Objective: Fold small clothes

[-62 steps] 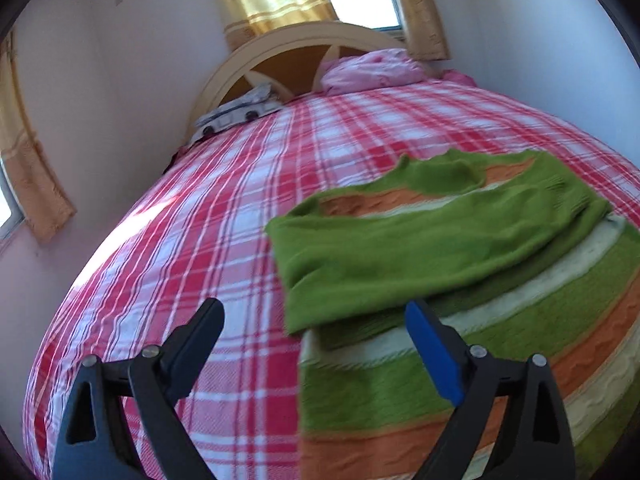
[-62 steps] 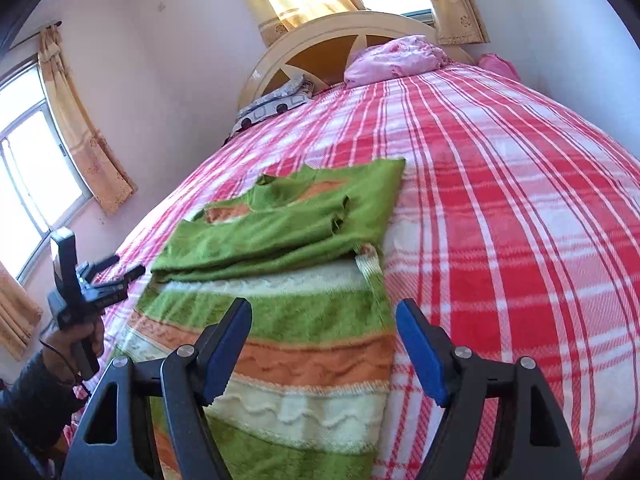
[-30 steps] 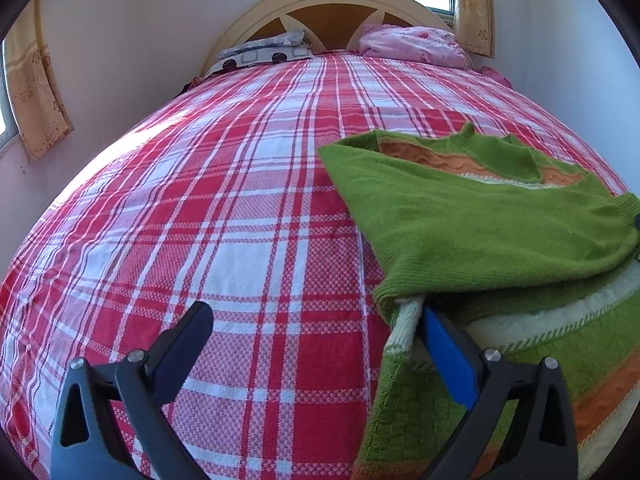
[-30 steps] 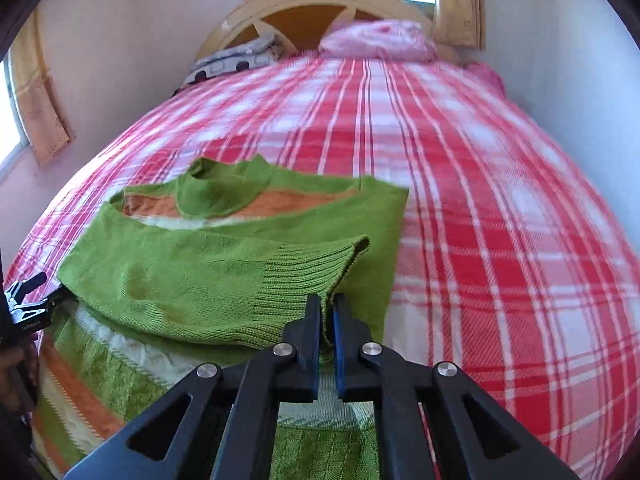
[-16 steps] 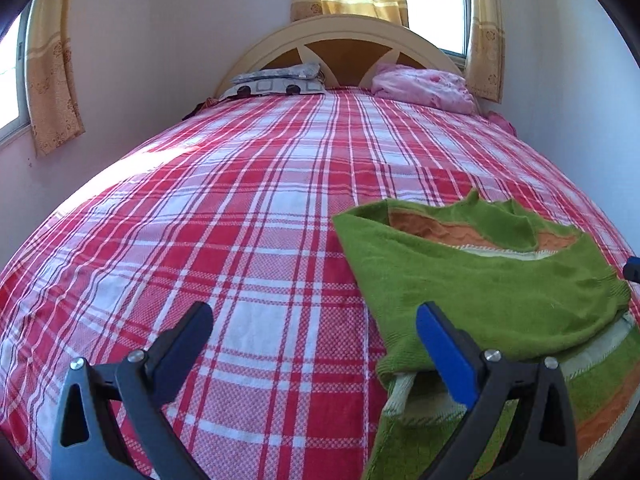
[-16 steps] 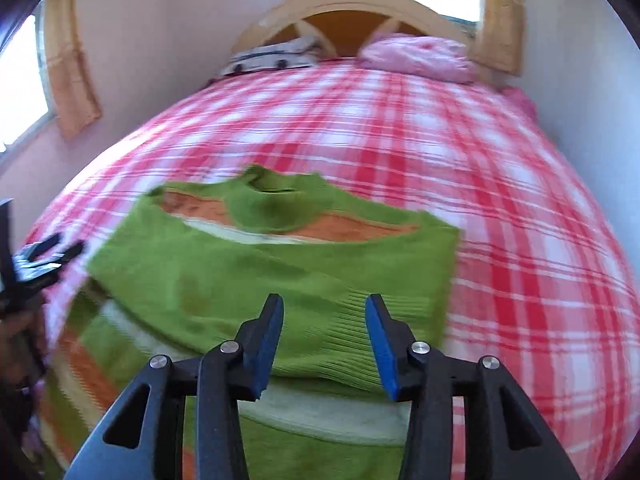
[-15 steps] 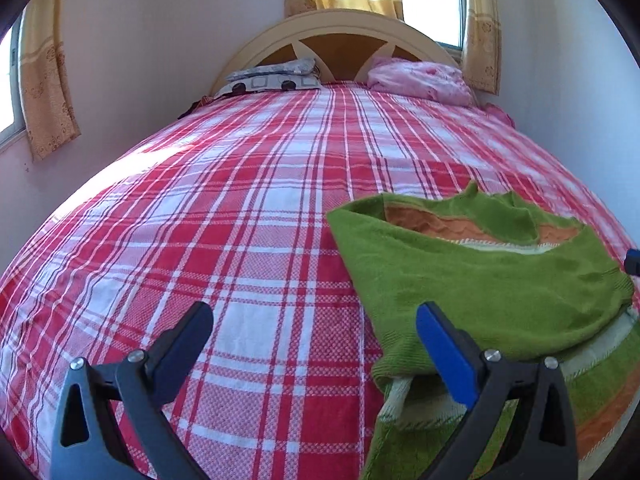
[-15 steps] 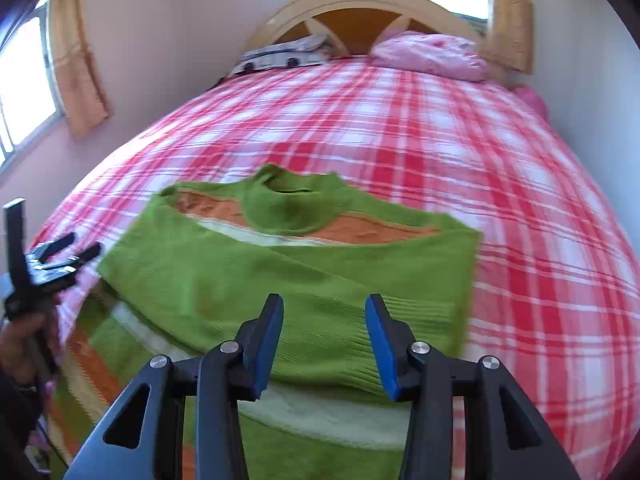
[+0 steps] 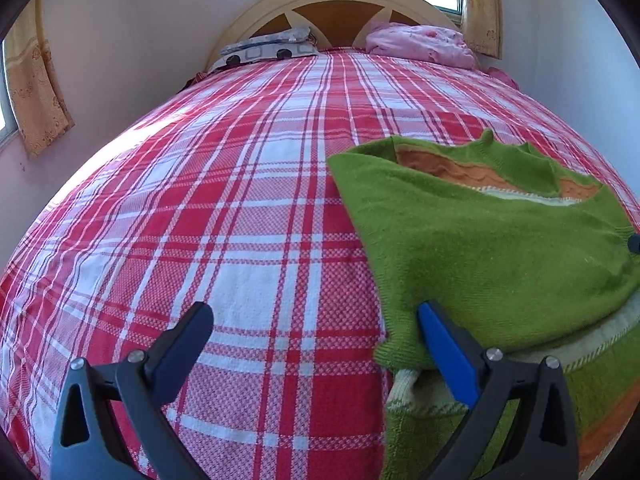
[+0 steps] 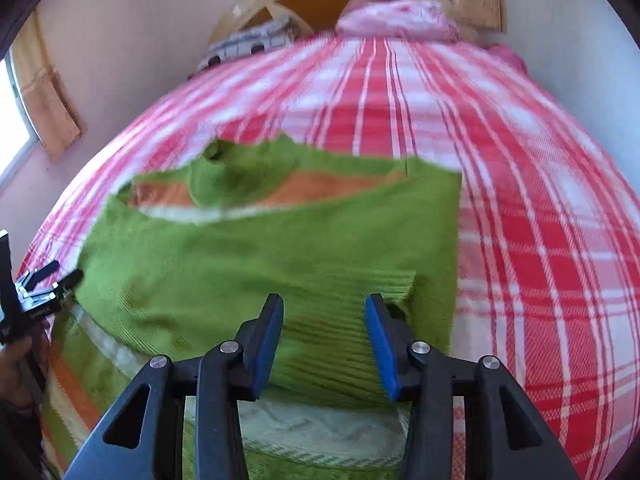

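Observation:
A green knit sweater (image 9: 500, 248) with orange and cream stripes lies on the red plaid bed sheet (image 9: 240, 220), one green sleeve folded across its body. My left gripper (image 9: 314, 312) stands wide open at the sweater's left edge, its blue pad beside the folded sleeve's corner and nothing between the fingers. In the right wrist view, the sweater (image 10: 260, 248) fills the middle. My right gripper (image 10: 324, 300) is open just above the ribbed sleeve cuff, and its pads are clear of the knit. The left gripper (image 10: 40, 292) shows at that view's left edge.
A curved wooden headboard (image 9: 340, 4) stands at the far end, with a grey patterned pillow (image 9: 264, 50) and a pink bundle (image 9: 420, 44) in front of it. Walls close in on both sides, with curtains (image 9: 36, 92). A person's hand (image 10: 16, 364) holds the left gripper.
The right gripper was shut on the sleeve cuff and has opened, leaving the sleeve laid across the sweater. The left gripper has shifted slightly along the sweater's edge and stays open.

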`<state>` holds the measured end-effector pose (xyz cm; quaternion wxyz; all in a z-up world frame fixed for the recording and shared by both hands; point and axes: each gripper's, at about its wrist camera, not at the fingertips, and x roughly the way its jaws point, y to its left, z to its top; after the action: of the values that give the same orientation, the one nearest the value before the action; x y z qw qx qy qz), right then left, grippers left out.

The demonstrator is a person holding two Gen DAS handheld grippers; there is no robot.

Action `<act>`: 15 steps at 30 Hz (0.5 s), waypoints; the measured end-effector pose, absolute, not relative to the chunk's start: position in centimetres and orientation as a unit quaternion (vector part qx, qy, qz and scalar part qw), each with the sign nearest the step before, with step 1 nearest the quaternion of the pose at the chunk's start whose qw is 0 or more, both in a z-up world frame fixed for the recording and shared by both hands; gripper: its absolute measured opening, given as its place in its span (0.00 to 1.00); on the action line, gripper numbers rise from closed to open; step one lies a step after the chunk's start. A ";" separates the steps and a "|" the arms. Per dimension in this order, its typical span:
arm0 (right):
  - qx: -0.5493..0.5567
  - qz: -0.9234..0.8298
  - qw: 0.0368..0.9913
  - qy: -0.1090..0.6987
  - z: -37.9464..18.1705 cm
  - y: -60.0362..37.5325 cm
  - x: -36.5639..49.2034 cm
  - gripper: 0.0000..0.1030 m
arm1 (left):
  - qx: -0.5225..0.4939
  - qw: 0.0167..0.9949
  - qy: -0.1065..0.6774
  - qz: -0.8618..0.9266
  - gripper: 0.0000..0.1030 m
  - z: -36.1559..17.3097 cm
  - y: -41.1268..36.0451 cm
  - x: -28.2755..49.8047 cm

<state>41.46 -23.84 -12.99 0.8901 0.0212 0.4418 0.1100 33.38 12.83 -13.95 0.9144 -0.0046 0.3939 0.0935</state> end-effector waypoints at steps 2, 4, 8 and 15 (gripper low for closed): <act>-0.004 0.116 0.896 0.429 -13.3 -23.8 41.2 0.43 | -0.015 0.913 0.397 0.087 1.00 -14.1 13.2 33.5; 0.006 0.103 0.897 0.429 -12.7 -23.8 41.0 0.43 | -0.025 0.913 0.399 0.084 1.00 -14.1 13.4 33.5; 0.014 0.095 0.908 0.407 -11.9 -23.4 38.9 0.50 | -0.025 0.916 0.391 0.090 1.00 -13.7 13.3 32.9; -0.013 0.089 0.905 0.416 -13.3 -23.7 38.4 0.54 | 0.003 0.920 0.379 0.102 1.00 -13.3 12.3 32.3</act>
<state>38.38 -23.69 -13.26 0.9050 -0.0132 0.4159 0.0885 32.27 12.30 -13.30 0.9199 0.0033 0.3785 0.1020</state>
